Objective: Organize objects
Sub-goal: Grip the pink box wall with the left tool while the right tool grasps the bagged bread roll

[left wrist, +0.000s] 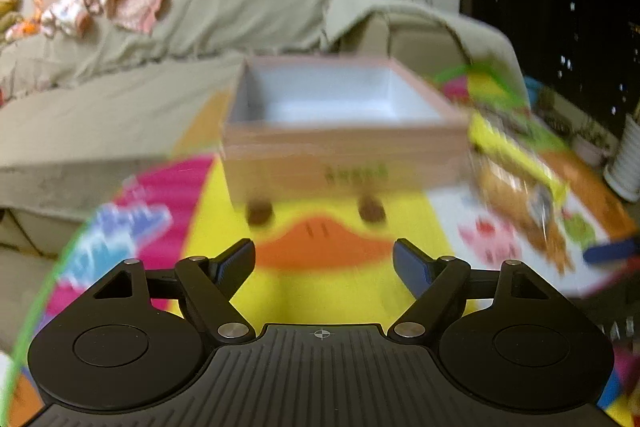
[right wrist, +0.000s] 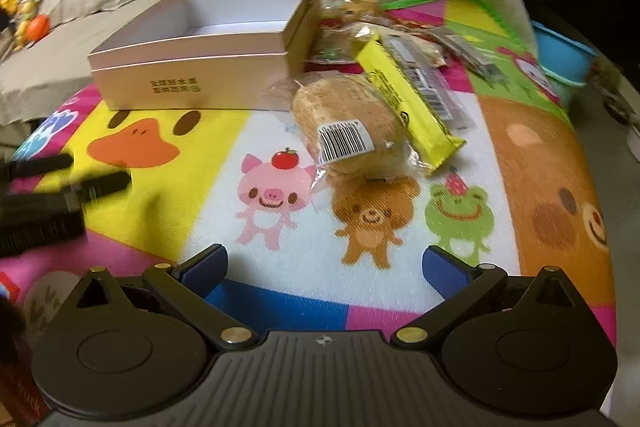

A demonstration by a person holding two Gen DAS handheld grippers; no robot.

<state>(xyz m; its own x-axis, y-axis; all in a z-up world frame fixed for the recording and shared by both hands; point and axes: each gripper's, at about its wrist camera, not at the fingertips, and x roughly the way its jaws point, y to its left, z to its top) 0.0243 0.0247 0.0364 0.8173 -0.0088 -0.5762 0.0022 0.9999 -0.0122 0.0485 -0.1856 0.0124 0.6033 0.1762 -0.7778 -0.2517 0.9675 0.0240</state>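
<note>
The right gripper [right wrist: 324, 263] is spread wide, holding nothing; straight ahead of it on the play mat [right wrist: 540, 163] lies a wrapped bun [right wrist: 348, 123], with a yellow packet [right wrist: 404, 95] touching its right side. The bun looks light, soft and crushable in slippery film, so I would pinch gently across its middle. The left gripper [left wrist: 324, 263] is likewise released, facing the empty pink box [left wrist: 340, 131]. More snacks behind the bun are piled and hard to identify; the left view is blurred
</note>
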